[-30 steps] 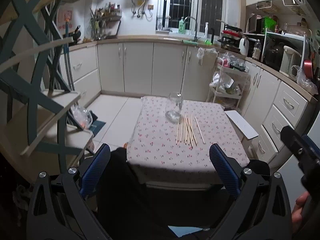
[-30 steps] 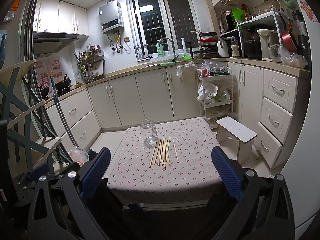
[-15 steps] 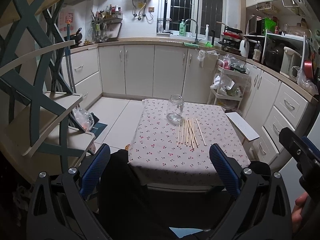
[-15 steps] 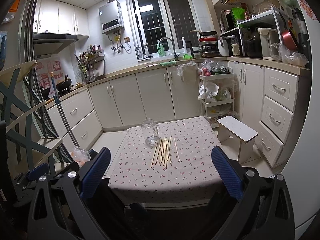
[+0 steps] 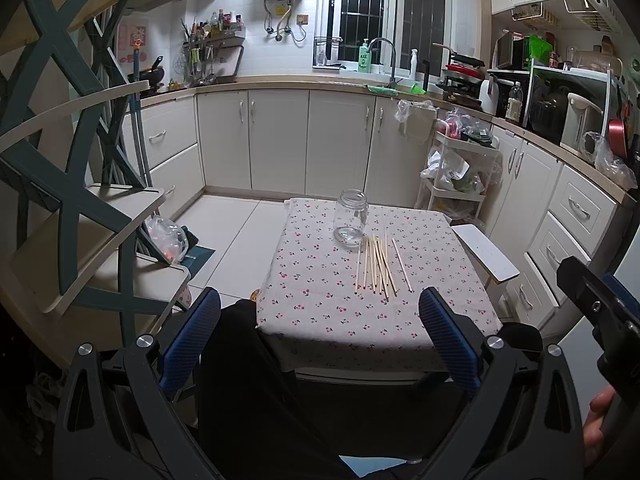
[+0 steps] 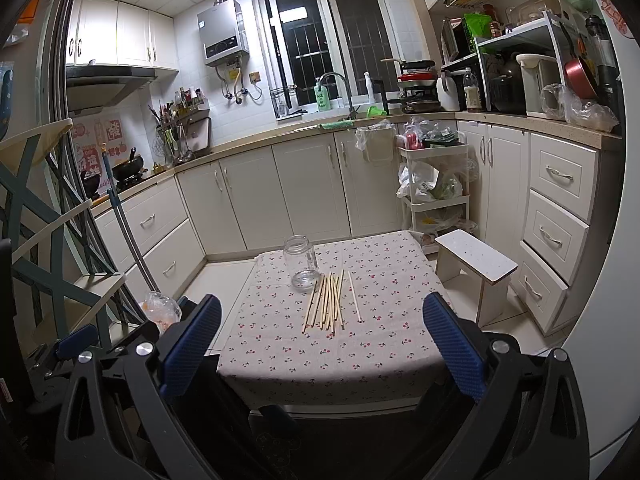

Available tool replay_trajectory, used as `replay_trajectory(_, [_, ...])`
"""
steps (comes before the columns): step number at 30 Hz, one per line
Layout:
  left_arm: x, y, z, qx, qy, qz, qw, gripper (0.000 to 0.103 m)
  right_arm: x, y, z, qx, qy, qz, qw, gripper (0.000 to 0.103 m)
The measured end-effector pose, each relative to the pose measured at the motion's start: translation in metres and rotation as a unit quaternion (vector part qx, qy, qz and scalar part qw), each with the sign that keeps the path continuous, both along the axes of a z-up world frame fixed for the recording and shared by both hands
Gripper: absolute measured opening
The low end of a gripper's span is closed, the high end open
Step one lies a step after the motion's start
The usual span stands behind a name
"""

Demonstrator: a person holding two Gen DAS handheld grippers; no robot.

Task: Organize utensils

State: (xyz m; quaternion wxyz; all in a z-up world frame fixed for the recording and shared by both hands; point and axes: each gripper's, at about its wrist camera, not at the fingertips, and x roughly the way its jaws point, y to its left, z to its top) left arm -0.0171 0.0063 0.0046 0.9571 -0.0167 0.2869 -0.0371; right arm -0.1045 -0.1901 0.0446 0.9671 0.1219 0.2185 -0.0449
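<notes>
Several wooden chopsticks point(image 5: 378, 265) lie side by side on a small table with a cherry-print cloth point(image 5: 316, 280). An empty clear glass jar point(image 5: 351, 218) stands upright just beyond their far ends. In the right wrist view the chopsticks point(image 6: 330, 301) and jar point(image 6: 301, 261) sit on the same cloth point(image 6: 380, 340). My left gripper point(image 5: 320, 336) is open and empty, short of the table's near edge. My right gripper point(image 6: 322, 344) is open and empty, also short of the near edge.
A small white stool point(image 6: 476, 261) stands right of the table. A white trolley point(image 6: 434, 184) with bags is behind it. A wooden shelf with teal cross braces point(image 5: 80, 208) stands at left. Kitchen cabinets point(image 5: 280, 140) line the back and right.
Both grippers have moved a little nearer the table and tilted slightly; the table sits a bit lower in each view. Nothing on the table has moved.
</notes>
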Motion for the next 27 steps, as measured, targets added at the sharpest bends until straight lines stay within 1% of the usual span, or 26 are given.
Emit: replay_trajectory(27, [-0.0023,-0.0077,-0.0009,0.001,0.003,-0.002,1.0,0.095,0.0011,0.0013,-0.0016,0.0,0.0,0.0,1.0,0.097])
